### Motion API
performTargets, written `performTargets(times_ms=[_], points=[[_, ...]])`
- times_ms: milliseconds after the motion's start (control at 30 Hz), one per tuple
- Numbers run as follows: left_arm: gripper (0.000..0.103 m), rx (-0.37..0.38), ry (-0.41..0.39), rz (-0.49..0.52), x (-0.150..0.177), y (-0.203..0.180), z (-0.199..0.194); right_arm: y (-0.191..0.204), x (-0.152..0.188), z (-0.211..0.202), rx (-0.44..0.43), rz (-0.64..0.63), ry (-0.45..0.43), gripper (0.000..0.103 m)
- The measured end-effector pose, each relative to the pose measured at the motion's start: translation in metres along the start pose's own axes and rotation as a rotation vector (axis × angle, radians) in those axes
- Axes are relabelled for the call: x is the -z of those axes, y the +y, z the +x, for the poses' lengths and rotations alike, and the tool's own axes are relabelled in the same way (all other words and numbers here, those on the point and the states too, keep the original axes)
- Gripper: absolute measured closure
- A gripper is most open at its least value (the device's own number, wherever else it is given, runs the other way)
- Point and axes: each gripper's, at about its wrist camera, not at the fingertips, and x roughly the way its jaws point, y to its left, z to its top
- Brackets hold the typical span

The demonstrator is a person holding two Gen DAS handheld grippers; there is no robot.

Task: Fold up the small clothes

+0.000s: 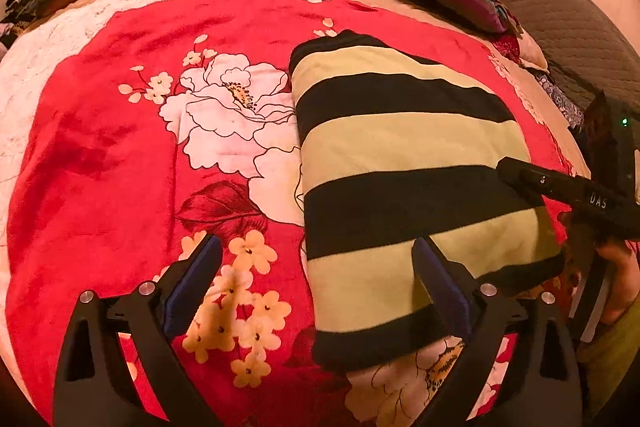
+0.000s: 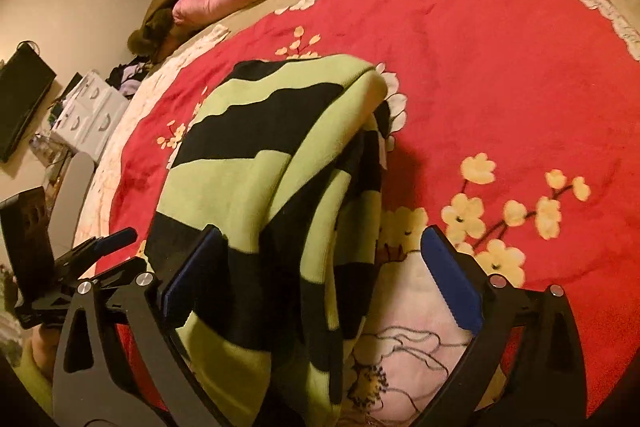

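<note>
Item: striped garment (image 1: 400,163), green and black knit, lying folded lengthwise on the red floral blanket (image 1: 120,187) covering the bed, toward its near right side.

Handling: judged soft, light and limp; it will sag and slide on the plush blanket. Best taken at a corner or along the folded edge, pinching all layers.

Left gripper (image 1: 316,275): jaws spread wide, holding nothing, poised over the garment's near left edge.

Right gripper (image 2: 316,267): jaws wide apart, straddling the garment's bunched edge; contact probably, though blur prevents certainty.

Views: the left wrist shows the garment's flat top; the right wrist shows stacked layers along the side, plus the drawers (image 2: 88,111) beyond the bed.
</note>
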Motion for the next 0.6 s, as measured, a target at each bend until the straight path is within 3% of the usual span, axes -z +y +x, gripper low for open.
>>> performTargets(times_ms=[600], points=[[0.007, 0.060, 0.020, -0.041, -0.013, -0.006, 0.028, -0.004, -0.010, 0.031, -0.057, 0.007, 0.083, 0.009]])
